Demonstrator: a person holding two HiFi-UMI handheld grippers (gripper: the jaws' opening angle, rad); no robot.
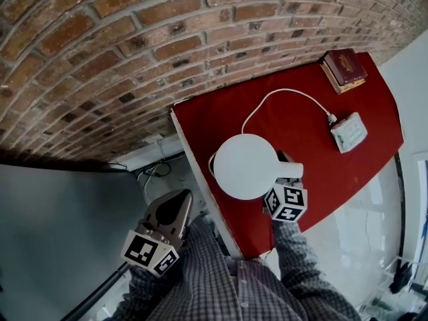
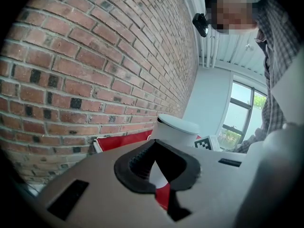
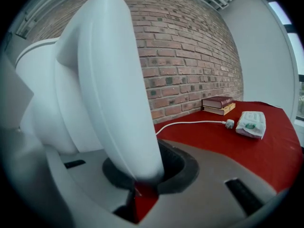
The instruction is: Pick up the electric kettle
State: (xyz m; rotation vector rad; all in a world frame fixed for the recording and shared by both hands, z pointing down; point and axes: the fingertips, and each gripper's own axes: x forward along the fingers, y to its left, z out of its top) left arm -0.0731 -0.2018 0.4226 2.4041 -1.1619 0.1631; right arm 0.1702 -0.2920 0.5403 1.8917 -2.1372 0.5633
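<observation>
1. Beside the left edge of the red surface (image 1: pixel 348 179), the white electric kettle (image 1: pixel 244 166) is located.
2. The right gripper (image 3: pixel 141 185) is clamped on the kettle's handle (image 3: pixel 118 94).
3. The left gripper (image 2: pixel 156 175) is off the surface, past its left edge, jaws together and empty.
4. The cord (image 1: pixel 281 93) runs to a white pack (image 1: pixel 349 132) near the right edge.
5. Books (image 1: pixel 344 69) occupy the far right corner.

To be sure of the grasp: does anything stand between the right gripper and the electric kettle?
Nothing visible does. The right gripper has its jaws around the handle of the electric kettle. The cable, the packet and the books lie beyond it on the red table.
</observation>
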